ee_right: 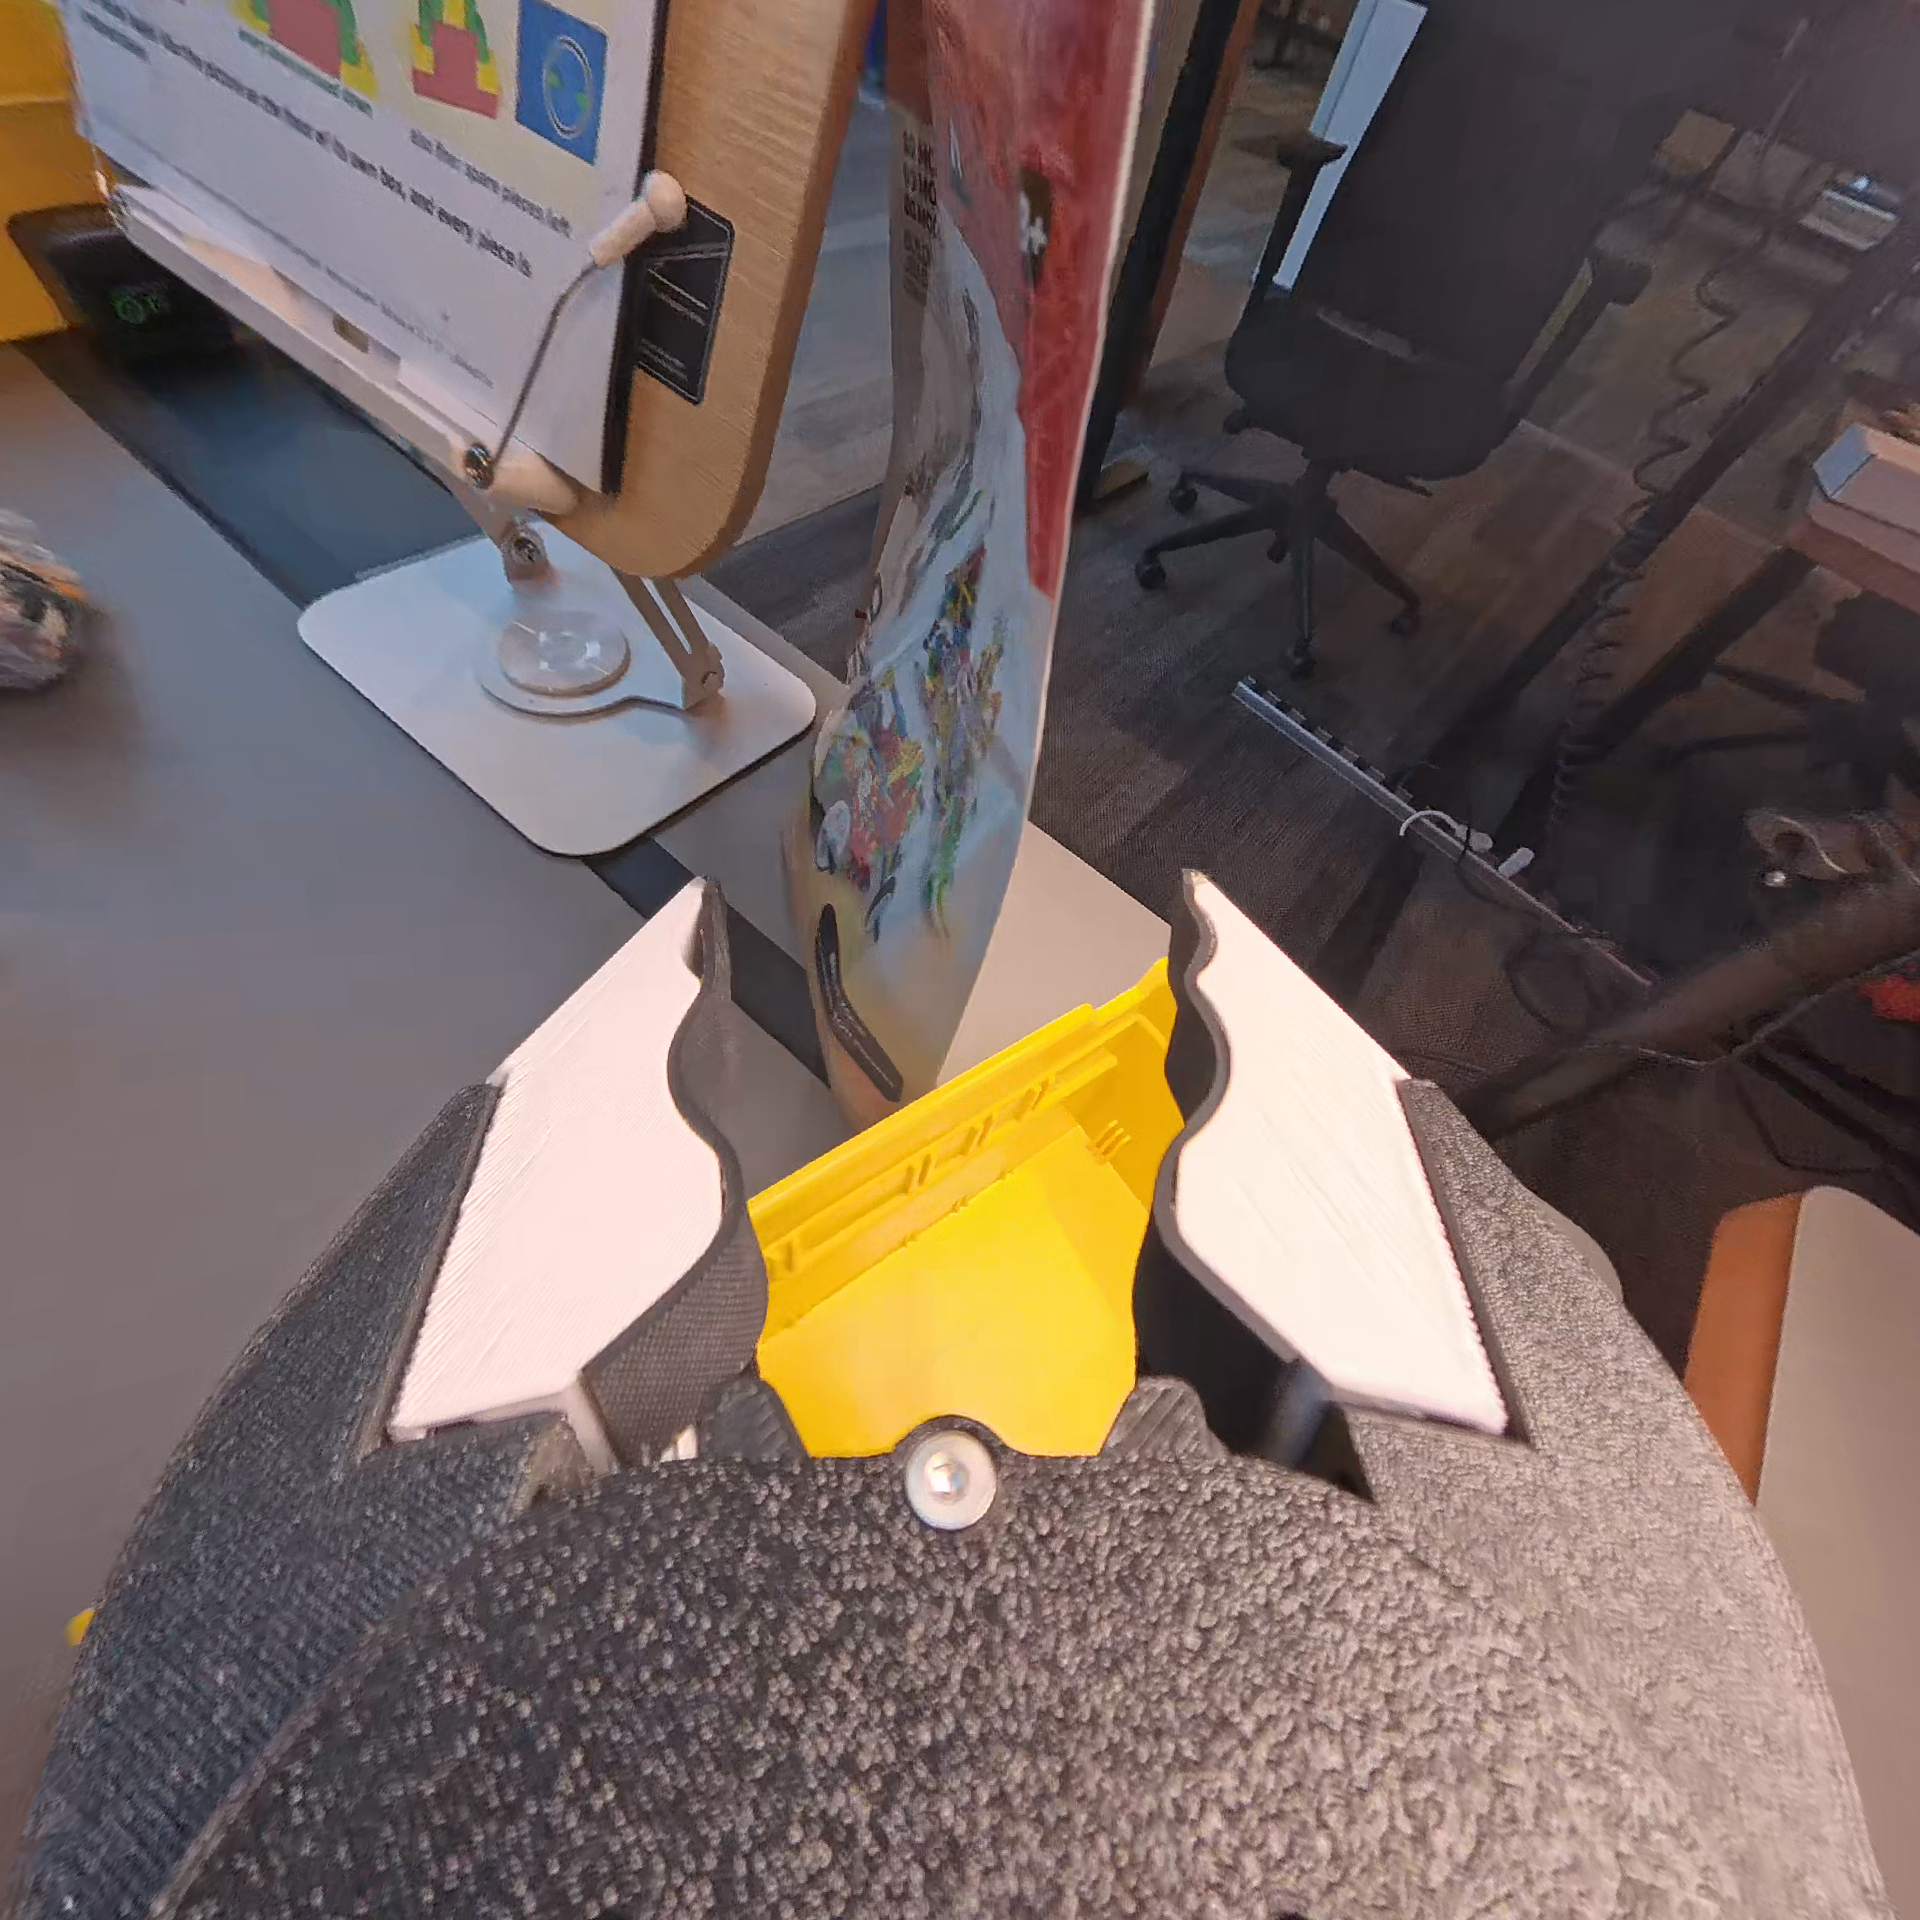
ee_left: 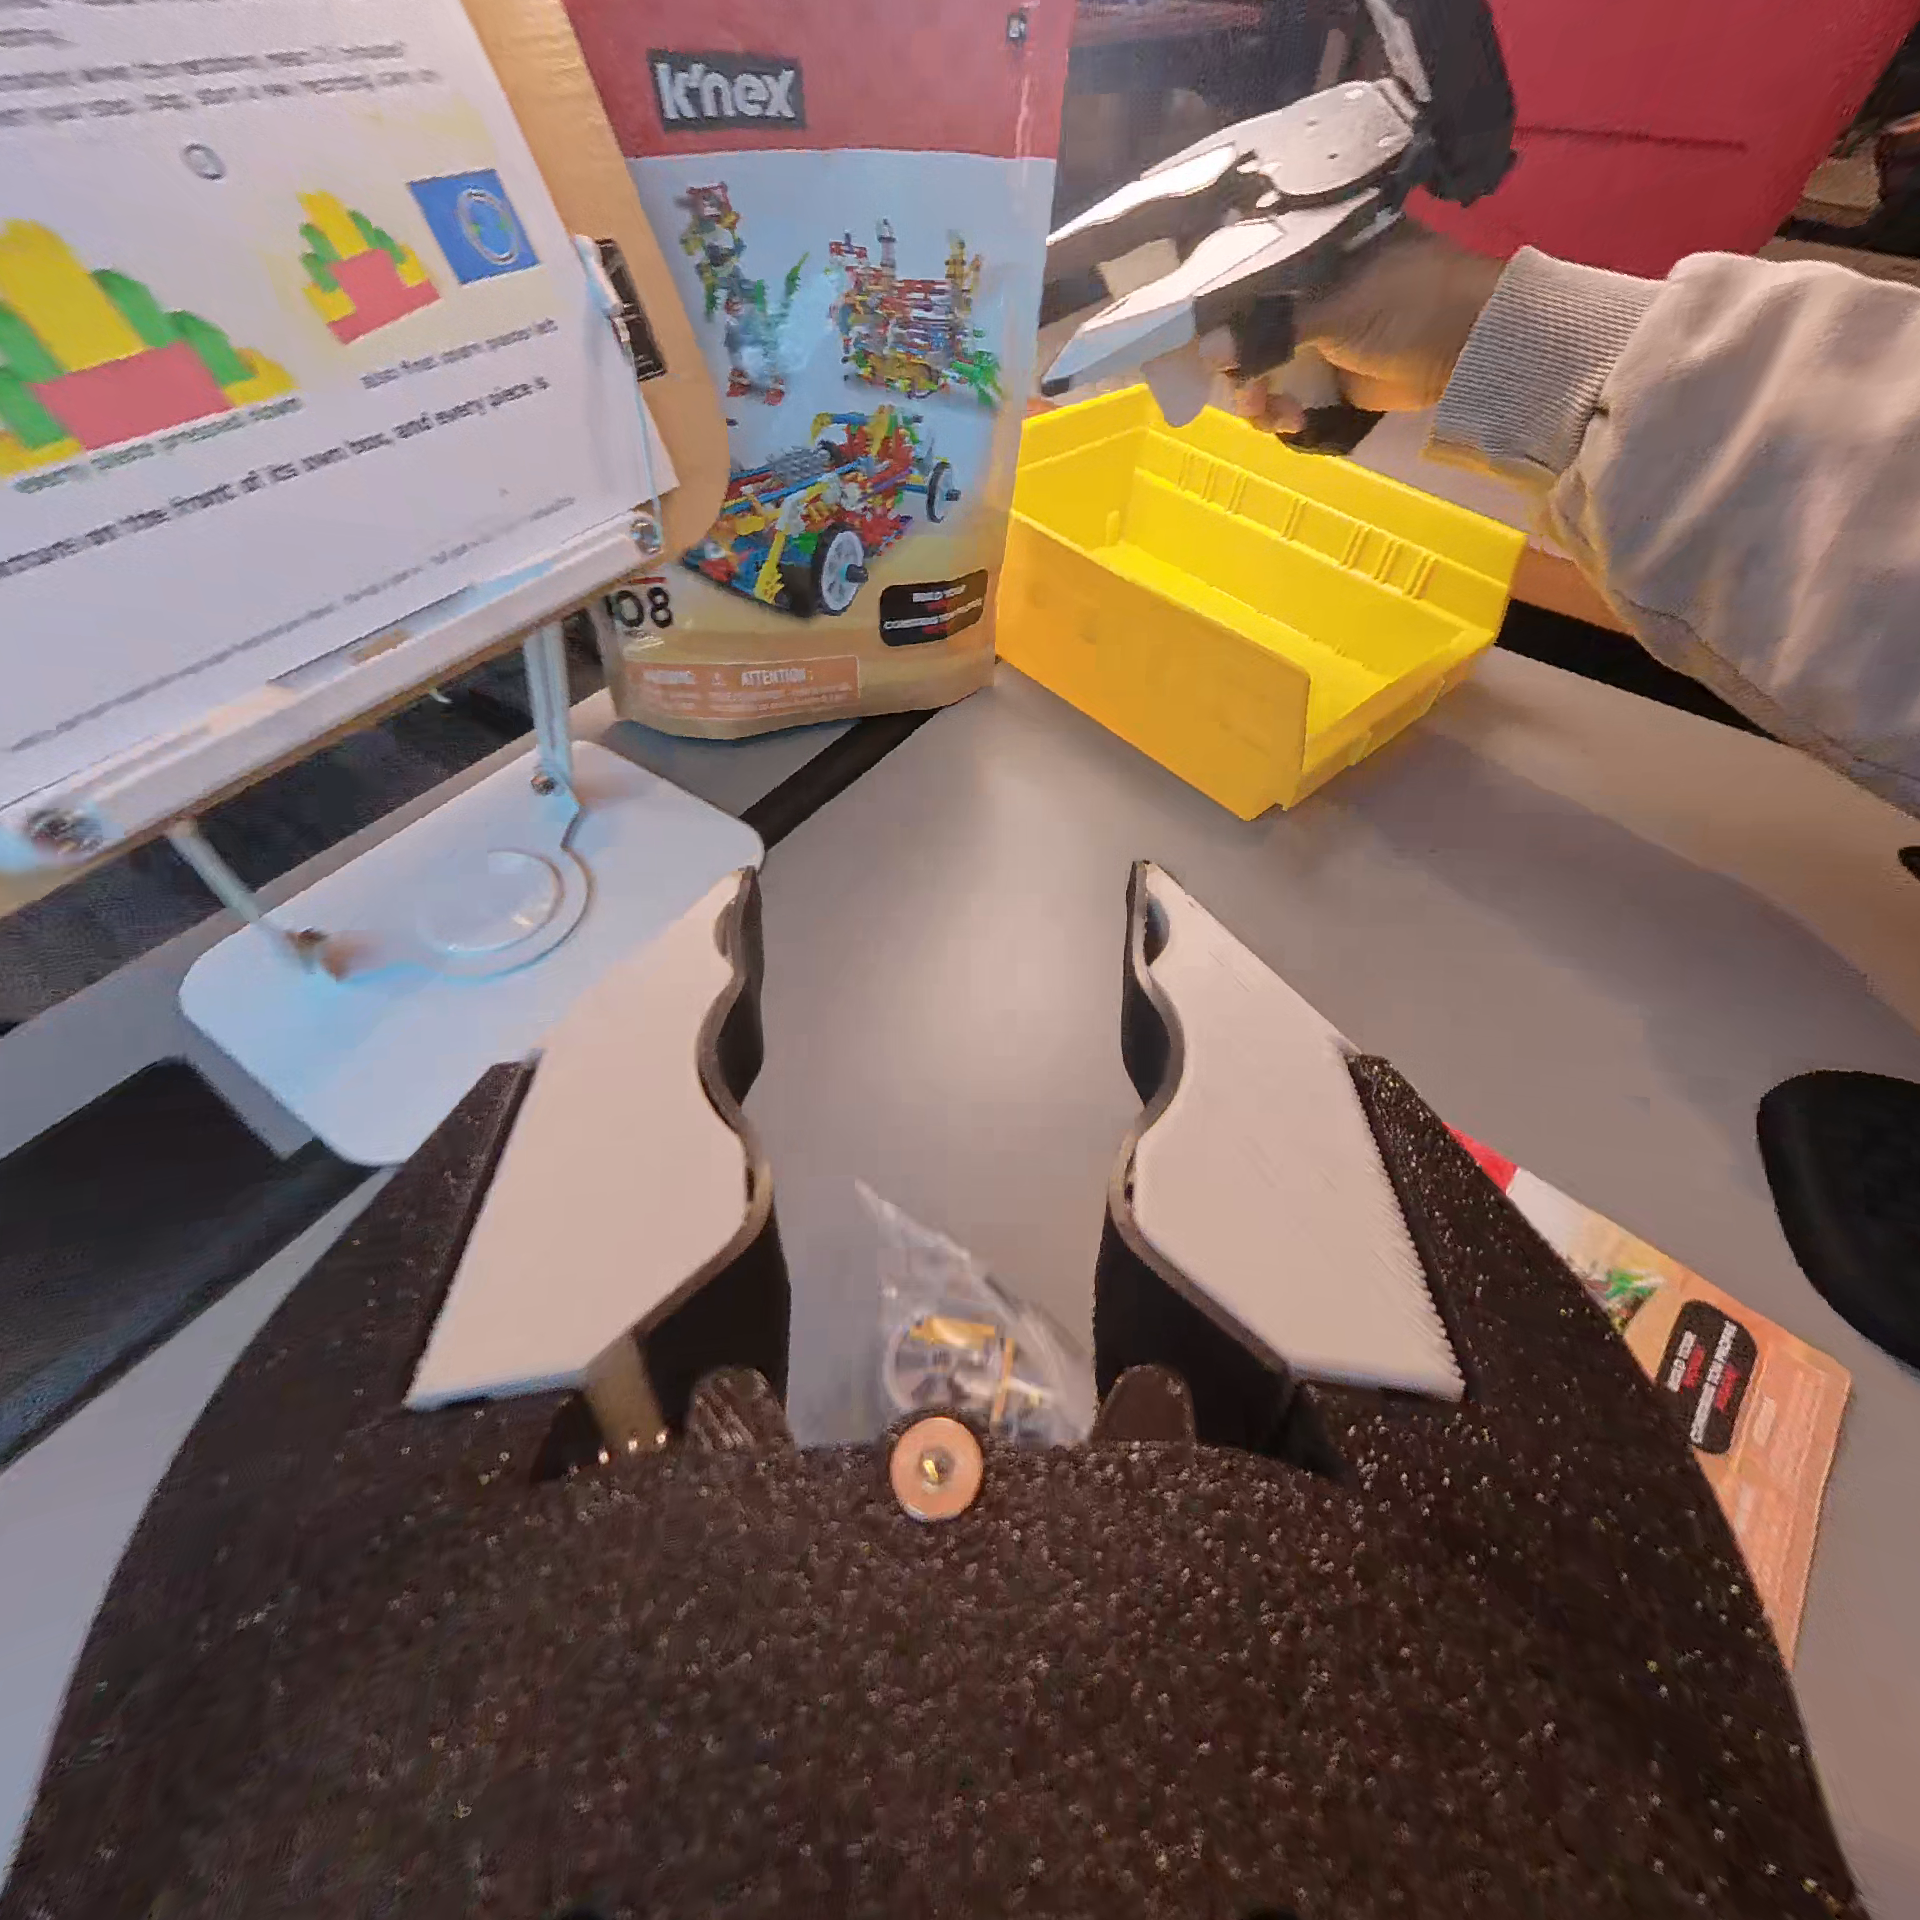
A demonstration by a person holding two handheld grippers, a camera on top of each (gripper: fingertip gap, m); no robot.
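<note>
On the grey table: we hold our left gripper (ee_left: 940, 883) low over the table (ee_left: 987, 790) and our right gripper (ee_right: 945, 894) above the yellow bin (ee_left: 1247, 613).
Left jaws: spread wide, gripping nothing; a small clear bag of parts (ee_left: 961, 1320) lies on the table between the finger roots, near the camera, and we cannot tell if it touches them.
Right jaws: also parted and empty, hovering over the bin's open top without touching its walls.
Bin position: it sits on the table just beside the upright printed pouch (ee_left: 831, 416), to that pouch's right in the left wrist view.
Bin axis: its long axis runs diagonally across the table, the low open front facing toward the near right in the left wrist view.
Around us: a document stand (ee_left: 312, 343) with a printed sheet stands left of the pouch, its white base (ee_left: 416, 987) just beside our left finger; a second flat printed pouch (ee_left: 1714, 1382) lies at right.
Risk, pouch: we judge it light and tall, so a brush from the right fingers could tip it over.
Risk, bag: slippery film could slide away or bunch if we close off-centre.
Risk, stand: the left finger could knock its base.
</note>
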